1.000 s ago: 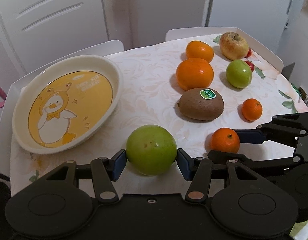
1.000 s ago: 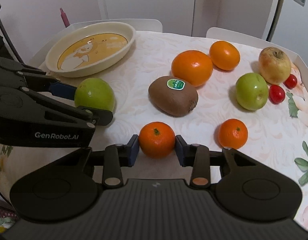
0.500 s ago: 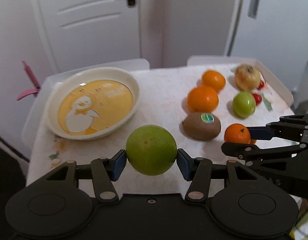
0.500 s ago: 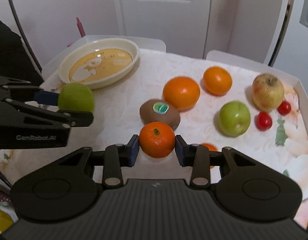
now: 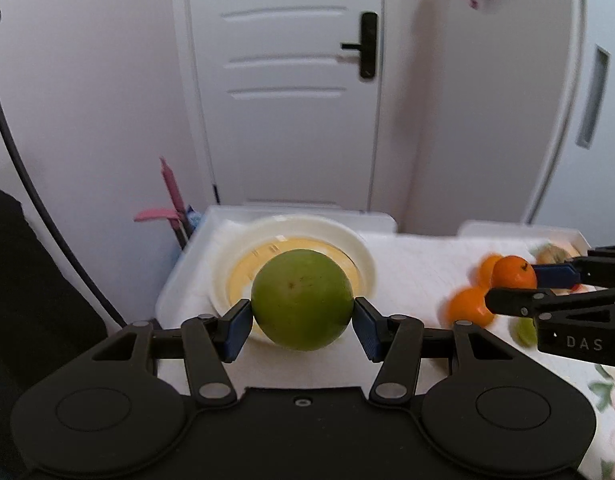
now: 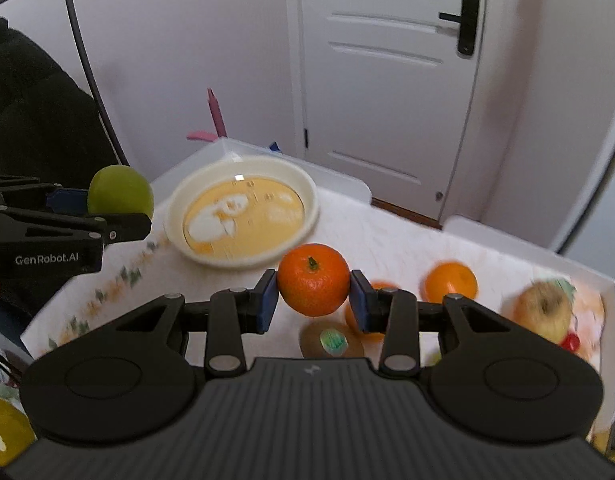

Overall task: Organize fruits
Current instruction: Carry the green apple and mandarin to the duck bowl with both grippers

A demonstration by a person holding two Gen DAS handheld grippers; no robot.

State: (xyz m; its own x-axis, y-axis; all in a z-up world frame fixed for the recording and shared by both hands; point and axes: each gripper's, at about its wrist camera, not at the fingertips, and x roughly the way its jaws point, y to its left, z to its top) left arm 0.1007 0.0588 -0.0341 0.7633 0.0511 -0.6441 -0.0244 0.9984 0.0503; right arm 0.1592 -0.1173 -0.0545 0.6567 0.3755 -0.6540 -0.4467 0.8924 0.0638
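- Left tool (image 5: 303, 318) lifts green apple (image 5: 302, 299) off the bench (image 5: 411, 264); now airborne in front of the plate (image 5: 361, 256).
- Right tool (image 6: 312, 299) raises mandarin (image 6: 313, 279) too, clear above kiwi (image 6: 331, 343).
- Both views tilt up, showing more door (image 5: 287, 80).

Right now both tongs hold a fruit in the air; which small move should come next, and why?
Probably lower the left tongs so the green apple comes down into the plate: it hangs right in front of it, and the plate shows no fruit inside.
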